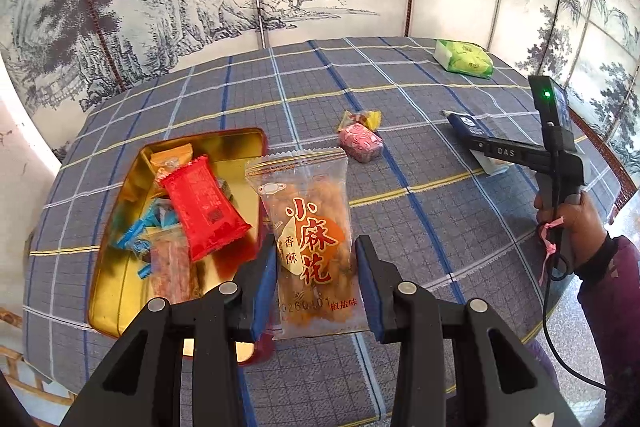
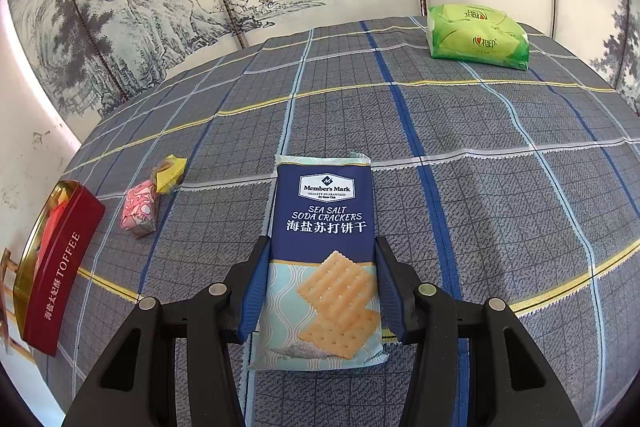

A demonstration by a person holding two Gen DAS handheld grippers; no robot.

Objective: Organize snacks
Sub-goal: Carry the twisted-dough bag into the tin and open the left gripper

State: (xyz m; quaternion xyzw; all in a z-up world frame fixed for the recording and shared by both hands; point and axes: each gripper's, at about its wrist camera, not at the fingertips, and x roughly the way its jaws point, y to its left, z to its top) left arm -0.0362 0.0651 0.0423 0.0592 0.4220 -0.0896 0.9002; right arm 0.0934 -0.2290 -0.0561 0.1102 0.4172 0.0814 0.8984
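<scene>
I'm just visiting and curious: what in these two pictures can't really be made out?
- Left wrist view: the tin floor and lower snacks, covered by the red packet.
- Right wrist view: the tin's contents, hidden by its red wall and the picture edge.
- Left wrist view: the soda crackers pack, mostly hidden by the right gripper.

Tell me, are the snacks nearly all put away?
Partly. Several snacks, like the red packet, already lie in the tin. The left tool holds a twist-snack packet, the right tool a cracker pack. The pink candy and yellow candy are left on the tablecloth.
</scene>
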